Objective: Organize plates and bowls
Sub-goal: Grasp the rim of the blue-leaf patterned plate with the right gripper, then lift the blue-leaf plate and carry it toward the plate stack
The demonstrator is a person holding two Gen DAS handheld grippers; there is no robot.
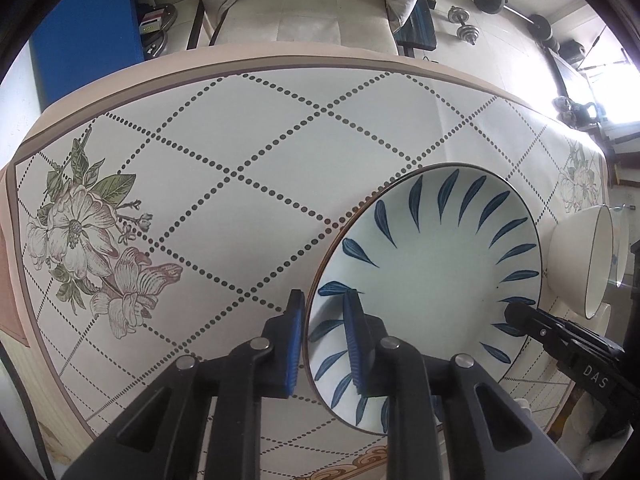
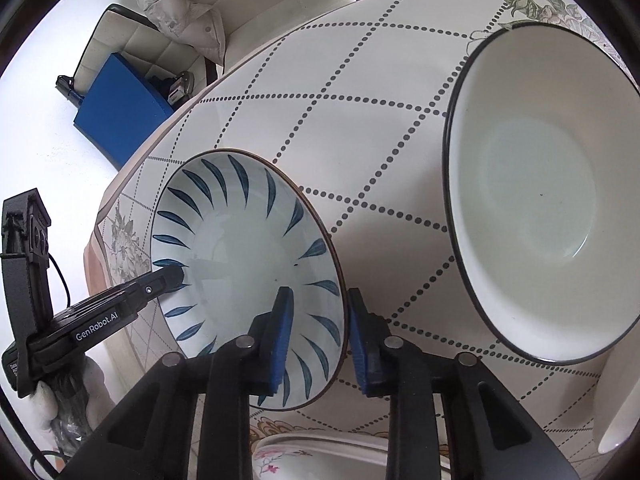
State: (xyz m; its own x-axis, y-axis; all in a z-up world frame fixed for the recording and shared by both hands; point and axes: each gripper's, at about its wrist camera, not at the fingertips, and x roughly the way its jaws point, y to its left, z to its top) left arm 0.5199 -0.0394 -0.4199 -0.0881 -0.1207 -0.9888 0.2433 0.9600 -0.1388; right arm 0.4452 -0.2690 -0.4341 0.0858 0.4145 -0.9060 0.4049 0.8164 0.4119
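Observation:
A blue-leaf patterned bowl (image 1: 432, 280) sits on the table; it also shows in the right wrist view (image 2: 244, 256). My left gripper (image 1: 324, 320) straddles its left rim, one pad inside and one outside, closed on the rim. My right gripper (image 2: 316, 320) straddles the opposite rim the same way. The right gripper also shows in the left wrist view (image 1: 516, 314), and the left gripper in the right wrist view (image 2: 172, 276). A large white bowl with a dark rim (image 2: 540, 200) stands to the right; it also shows in the left wrist view (image 1: 584, 260).
The table carries a dotted diamond and flower tablecloth (image 1: 240, 140). A flowered plate (image 2: 304, 456) lies at the near edge under my right gripper. A white chair with a jacket (image 1: 296, 4) stands behind the table. Dumbbells (image 1: 464, 24) lie on the floor.

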